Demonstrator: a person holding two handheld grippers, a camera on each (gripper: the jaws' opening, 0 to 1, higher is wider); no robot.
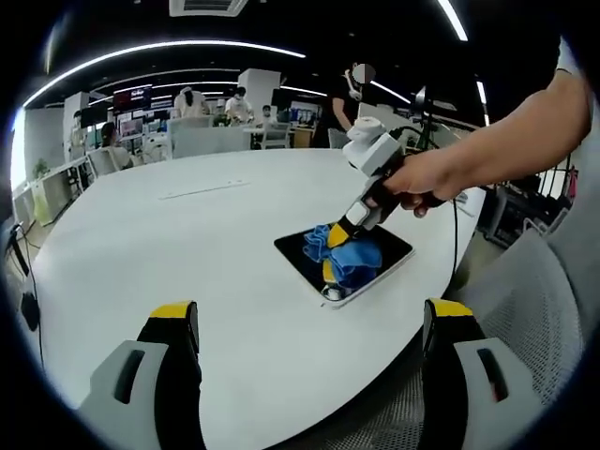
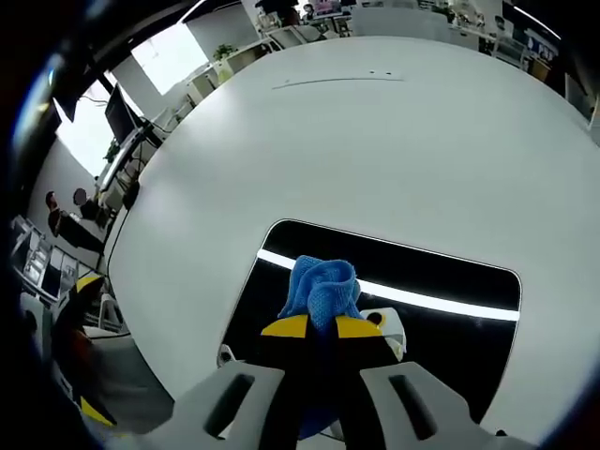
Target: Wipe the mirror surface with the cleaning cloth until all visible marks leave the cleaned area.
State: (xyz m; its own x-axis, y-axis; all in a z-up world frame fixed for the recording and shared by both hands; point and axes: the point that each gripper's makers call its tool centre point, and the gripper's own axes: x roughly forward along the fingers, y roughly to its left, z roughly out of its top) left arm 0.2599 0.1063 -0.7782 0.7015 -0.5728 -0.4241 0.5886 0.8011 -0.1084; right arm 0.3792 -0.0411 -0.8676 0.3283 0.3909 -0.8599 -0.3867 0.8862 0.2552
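Blue cloth (image 2: 322, 289), bunched into a wad, is pinched between the closed yellow-tipped jaws of my right gripper (image 2: 322, 326) and pressed down on the mirror (image 2: 450, 281), a dark rounded rectangle lying flat on the white table (image 2: 375, 141). In the left gripper view the same mirror (image 1: 298, 246) sits toward the table's near right edge, with the cloth (image 1: 352, 258) covering its middle and my hand (image 1: 422, 183) driving the right gripper (image 1: 336, 251) from above. My left gripper (image 1: 309, 328) hovers well apart from the mirror, jaws spread wide and holding nothing. Progress, as I judge it: wiping is under way but unfinished. The bare glass to the right of the cloth reflects a ceiling light strip cleanly, and I can make out no distinct marks there; the part under the cloth and jaws is hidden, so its state cannot be told. Room for strokes is ample to the far side and left, where the table (image 1: 187, 234) lies open; the near right rim of the table is close to the mirror's corner, so strokes that way should stay short to keep the mirror from sliding off.
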